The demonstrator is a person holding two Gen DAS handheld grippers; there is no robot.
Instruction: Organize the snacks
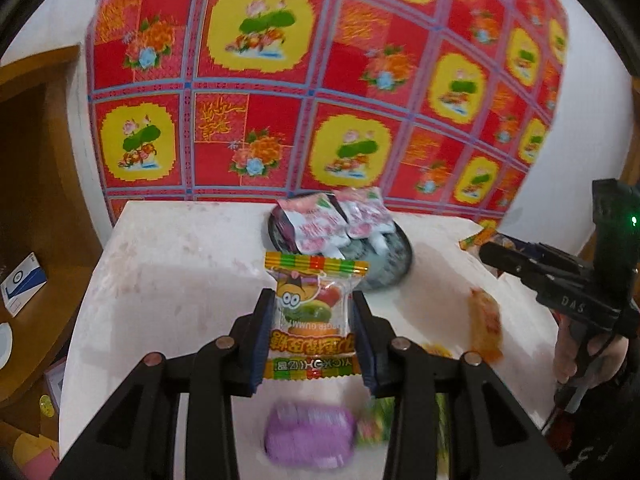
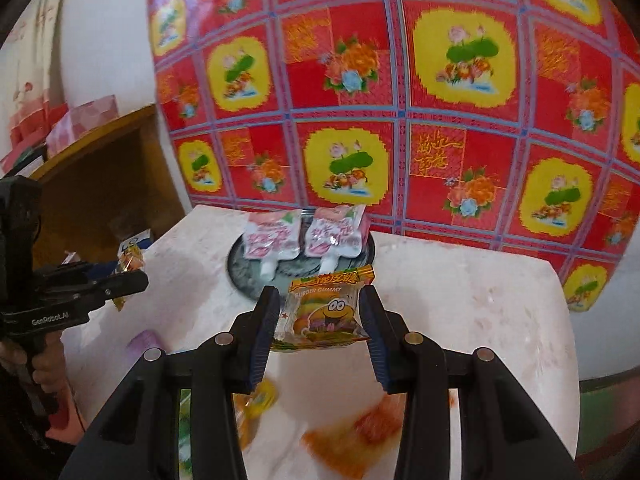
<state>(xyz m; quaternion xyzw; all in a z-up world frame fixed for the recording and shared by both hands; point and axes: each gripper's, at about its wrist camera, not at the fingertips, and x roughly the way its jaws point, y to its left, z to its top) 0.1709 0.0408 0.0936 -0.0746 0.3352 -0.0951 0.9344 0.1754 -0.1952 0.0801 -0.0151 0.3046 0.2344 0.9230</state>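
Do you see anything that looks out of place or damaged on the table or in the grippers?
Nothing looks damaged or spilled. The left gripper and the right gripper each hold an intact burger gummy packet. The plate carries two pouches lying side by side. A few snacks lie loose on the table, still unsorted.

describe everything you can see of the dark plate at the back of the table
The dark plate is round and shallow, with a mottled grey, glossy inside that looks glazed. It sits flat near the far edge of the pale table, in front of the red patterned cloth. Two pink-and-white spouted pouches lie side by side on it, caps toward the cameras, hiding much of its surface. Neither gripper touches it.
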